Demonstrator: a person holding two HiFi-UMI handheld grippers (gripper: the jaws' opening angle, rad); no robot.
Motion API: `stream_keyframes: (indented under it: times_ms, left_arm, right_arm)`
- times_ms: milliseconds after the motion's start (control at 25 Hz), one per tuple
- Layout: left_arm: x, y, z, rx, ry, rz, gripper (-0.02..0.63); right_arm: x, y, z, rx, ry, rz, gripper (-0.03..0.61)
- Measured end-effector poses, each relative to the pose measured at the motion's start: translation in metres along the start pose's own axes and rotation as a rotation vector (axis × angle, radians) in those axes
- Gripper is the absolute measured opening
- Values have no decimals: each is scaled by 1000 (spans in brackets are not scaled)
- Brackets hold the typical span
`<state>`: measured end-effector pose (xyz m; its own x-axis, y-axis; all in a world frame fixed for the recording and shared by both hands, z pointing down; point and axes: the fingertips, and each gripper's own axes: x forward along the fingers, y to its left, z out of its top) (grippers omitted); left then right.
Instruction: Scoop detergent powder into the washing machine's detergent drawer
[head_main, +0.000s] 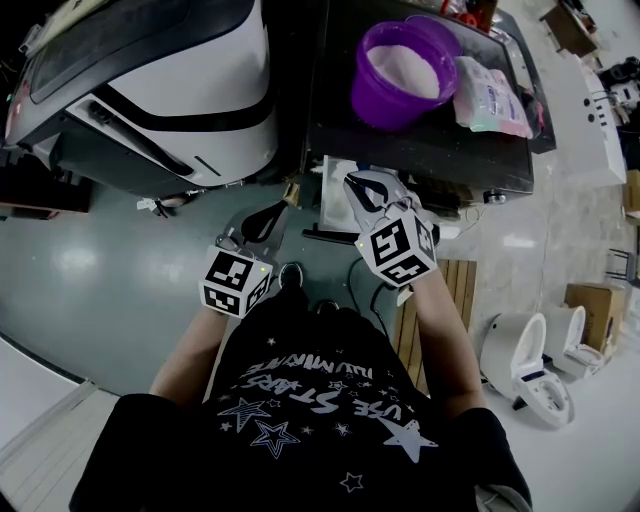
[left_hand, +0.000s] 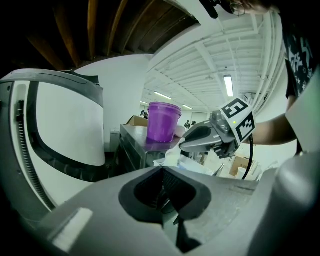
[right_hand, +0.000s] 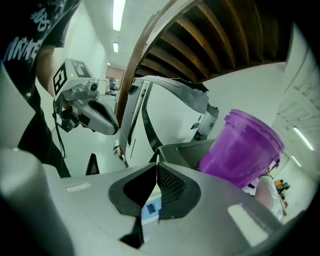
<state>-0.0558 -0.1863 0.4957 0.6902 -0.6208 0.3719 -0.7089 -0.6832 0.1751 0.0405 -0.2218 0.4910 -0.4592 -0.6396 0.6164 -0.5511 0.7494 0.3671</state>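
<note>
A purple bucket (head_main: 405, 70) of white powder stands on the dark machine top (head_main: 440, 160), also seen in the left gripper view (left_hand: 161, 122) and the right gripper view (right_hand: 245, 147). A pale drawer (head_main: 335, 180) sticks out below the top's front edge. My right gripper (head_main: 358, 185) hovers over it, jaws shut with nothing between the tips (right_hand: 156, 164). My left gripper (head_main: 268, 208) hangs a little lower and to the left, over the floor, also shut and empty (left_hand: 161, 170). Each gripper shows in the other's view: the right (left_hand: 182, 145), the left (right_hand: 112, 130). I see no scoop.
A large white-and-black appliance (head_main: 170, 80) fills the upper left. A plastic bag (head_main: 492, 95) lies right of the bucket. Wooden slats (head_main: 460, 290), two white toilets (head_main: 530, 360) and a cardboard box (head_main: 590, 300) sit at the right. Grey floor (head_main: 100, 270) lies below.
</note>
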Motion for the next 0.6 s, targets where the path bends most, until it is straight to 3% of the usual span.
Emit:
stream_keyframes:
  times_ms: [600]
  left_arm:
    - [-5,4,-1,2,-7,23,0]
  right_arm:
    - [8,17,-11,-391,49,77,34]
